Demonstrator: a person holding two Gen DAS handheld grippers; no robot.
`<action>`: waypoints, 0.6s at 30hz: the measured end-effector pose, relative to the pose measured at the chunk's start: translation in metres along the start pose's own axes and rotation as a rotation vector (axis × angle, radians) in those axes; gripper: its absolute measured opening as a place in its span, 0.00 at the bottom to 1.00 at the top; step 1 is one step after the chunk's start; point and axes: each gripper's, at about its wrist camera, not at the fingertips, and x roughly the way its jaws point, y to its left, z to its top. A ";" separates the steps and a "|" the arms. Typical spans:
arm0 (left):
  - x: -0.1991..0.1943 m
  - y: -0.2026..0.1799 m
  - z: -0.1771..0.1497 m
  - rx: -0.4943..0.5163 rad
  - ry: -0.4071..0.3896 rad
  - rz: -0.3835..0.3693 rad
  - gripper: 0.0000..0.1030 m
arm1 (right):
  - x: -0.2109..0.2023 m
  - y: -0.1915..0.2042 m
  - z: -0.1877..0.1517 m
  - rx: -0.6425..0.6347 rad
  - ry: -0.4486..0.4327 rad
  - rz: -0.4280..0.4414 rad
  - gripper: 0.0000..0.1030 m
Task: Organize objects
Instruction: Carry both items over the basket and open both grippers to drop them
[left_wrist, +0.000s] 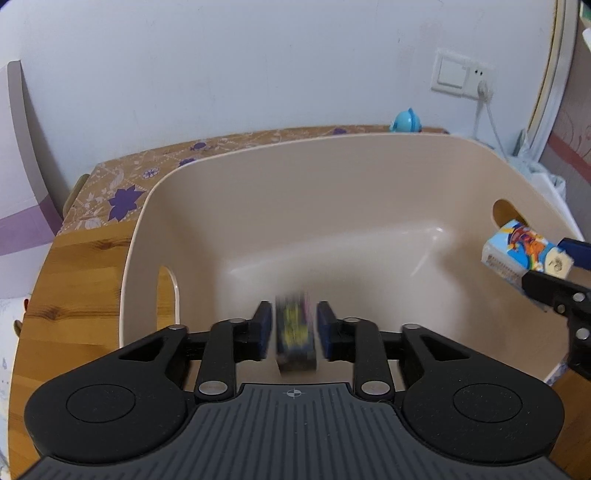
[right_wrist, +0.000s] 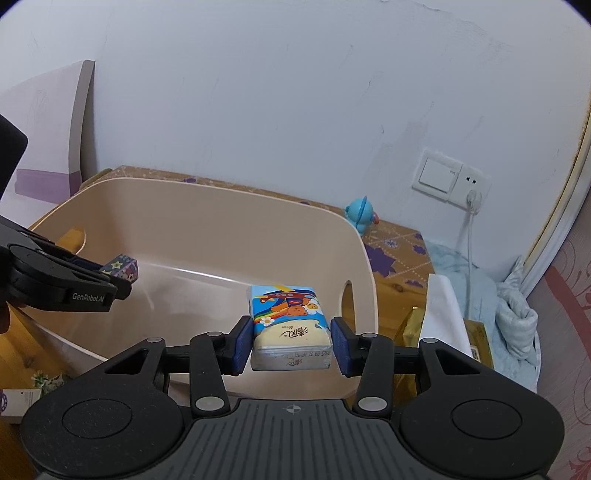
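1. Tissue pack (right_wrist: 290, 325), printed with a cartoon bear and rainbow, is clamped between the blue pads (right_wrist: 243, 343) of the right tongs (right_wrist: 291, 345) and is held above the near right part of the beige tub (right_wrist: 207, 206); it is also seen at the right edge of the left wrist view (left_wrist: 524, 254).
2. A small dark box (left_wrist: 295, 332) with yellow and purple print is seen blurred between the pads of the left tongs (left_wrist: 294, 330); narrow gaps are seen on both sides of it, so the left tongs are parted slightly wider than the box, and no grip can be confirmed.
3. The dark box is seen from the right wrist view (right_wrist: 123, 269) at the tip of the left tongs (right_wrist: 110, 275), over the tub's left side.
4. The tub is set on a wooden table (left_wrist: 74, 288), partly covered by a brown flowered cloth (left_wrist: 122, 184).
5. A blue toy figure (right_wrist: 360, 214) is placed behind the tub, near the wall socket (right_wrist: 472, 184).
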 end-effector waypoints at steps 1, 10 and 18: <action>-0.002 -0.001 0.000 0.004 -0.007 0.005 0.41 | 0.000 0.000 0.000 -0.002 0.001 -0.002 0.43; -0.041 -0.009 -0.007 0.062 -0.141 0.030 0.83 | -0.018 -0.002 0.004 0.010 -0.041 -0.014 0.65; -0.075 -0.003 -0.017 0.069 -0.188 0.039 0.87 | -0.048 -0.004 -0.003 0.072 -0.092 0.026 0.93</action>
